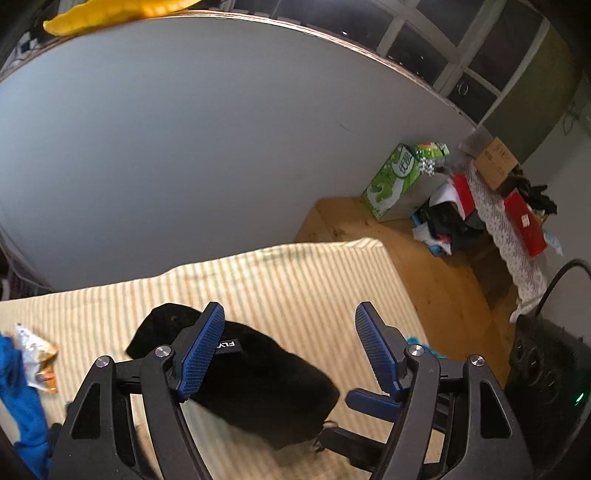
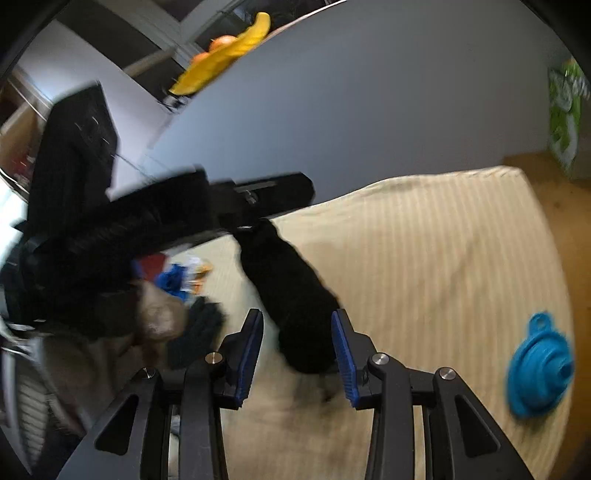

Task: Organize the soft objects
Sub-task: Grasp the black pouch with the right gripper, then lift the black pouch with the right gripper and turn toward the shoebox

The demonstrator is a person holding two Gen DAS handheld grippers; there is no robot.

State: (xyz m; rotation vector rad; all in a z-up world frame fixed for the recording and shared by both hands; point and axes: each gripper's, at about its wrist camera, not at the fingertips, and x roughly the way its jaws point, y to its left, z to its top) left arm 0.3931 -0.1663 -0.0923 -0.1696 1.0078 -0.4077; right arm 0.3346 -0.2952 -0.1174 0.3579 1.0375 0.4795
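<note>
A: So, what step is this?

B: My guess is the pick-up of one soft thing. The right gripper has its fingers set narrow around the near end of the black bag. Blur hides whether they pinch it, so I cannot tell. The left gripper hangs over the bag's far end, fingers wide, holding nothing.

A: And where is the bag?

B: It's lying on the striped mattress.

A: What does the next move need?

B: Probably a firm squeeze on the bag before any lift, since it's limp and will sag.

A: What's the count?

B: One bag. Left of it are one crinkled wrapper and one blue cloth. Right of it is one blue funnel. Far beyond it stand one green box and two red boxes. High behind it, there's one yellow cloth.
</note>
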